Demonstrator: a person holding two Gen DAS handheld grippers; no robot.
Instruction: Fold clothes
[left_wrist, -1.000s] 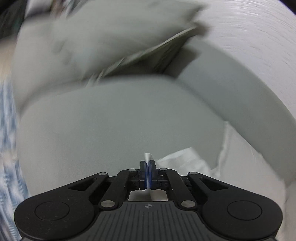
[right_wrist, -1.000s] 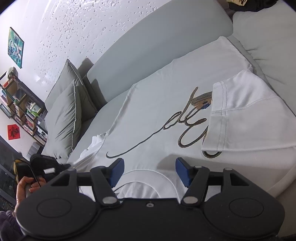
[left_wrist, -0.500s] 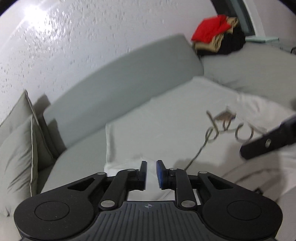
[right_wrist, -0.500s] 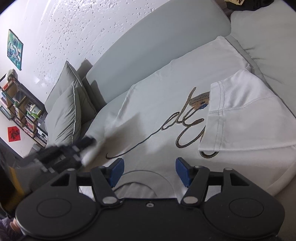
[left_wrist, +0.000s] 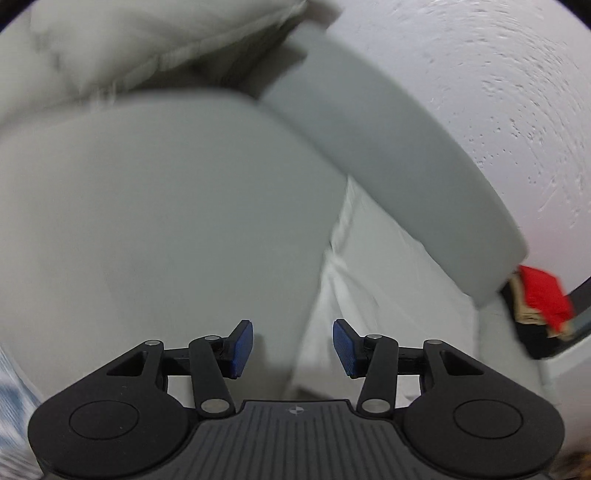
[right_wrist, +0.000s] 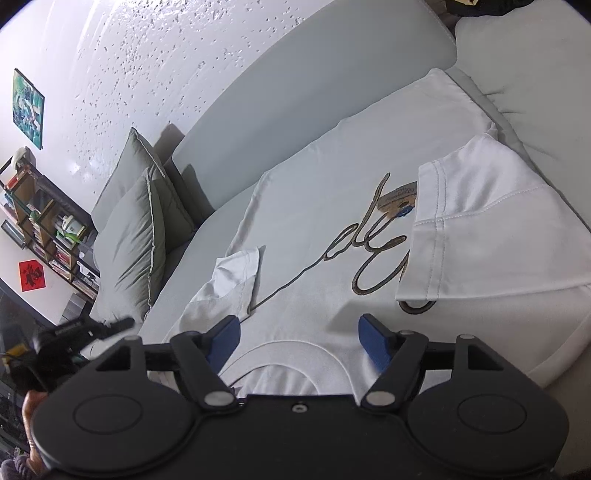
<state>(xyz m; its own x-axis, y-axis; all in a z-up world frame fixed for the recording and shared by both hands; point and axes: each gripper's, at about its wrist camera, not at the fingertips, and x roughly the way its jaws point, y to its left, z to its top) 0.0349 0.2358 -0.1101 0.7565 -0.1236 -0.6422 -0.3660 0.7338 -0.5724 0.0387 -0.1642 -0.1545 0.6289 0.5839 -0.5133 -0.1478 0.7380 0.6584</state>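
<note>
A white T-shirt (right_wrist: 332, 192) with dark script lettering lies flat on the grey sofa seat (right_wrist: 221, 221). Its right sleeve (right_wrist: 498, 229) is folded in over the chest, and its left sleeve (right_wrist: 236, 273) lies folded onto the body. My right gripper (right_wrist: 299, 339) hovers over the neckline (right_wrist: 295, 349); its jaws are opening with nothing between them. My left gripper (left_wrist: 293, 349) is off the shirt's left edge (left_wrist: 354, 280), over bare seat, and its jaws are also opening with nothing between them. It shows blurred at the left of the right wrist view (right_wrist: 122, 324).
Grey cushions (right_wrist: 136, 236) lean at the sofa's left end against the backrest (right_wrist: 295, 92). A pile of red and dark clothes (left_wrist: 543, 299) sits at the far right end. A shelf (right_wrist: 40, 221) stands by the wall. A person's hand (right_wrist: 31, 406) holds the left gripper.
The left gripper, shut on white cloth a second ago, swept over the shirt, let go and swung back left; the left sleeve now lies folded in. The right jaws have widened slightly.
</note>
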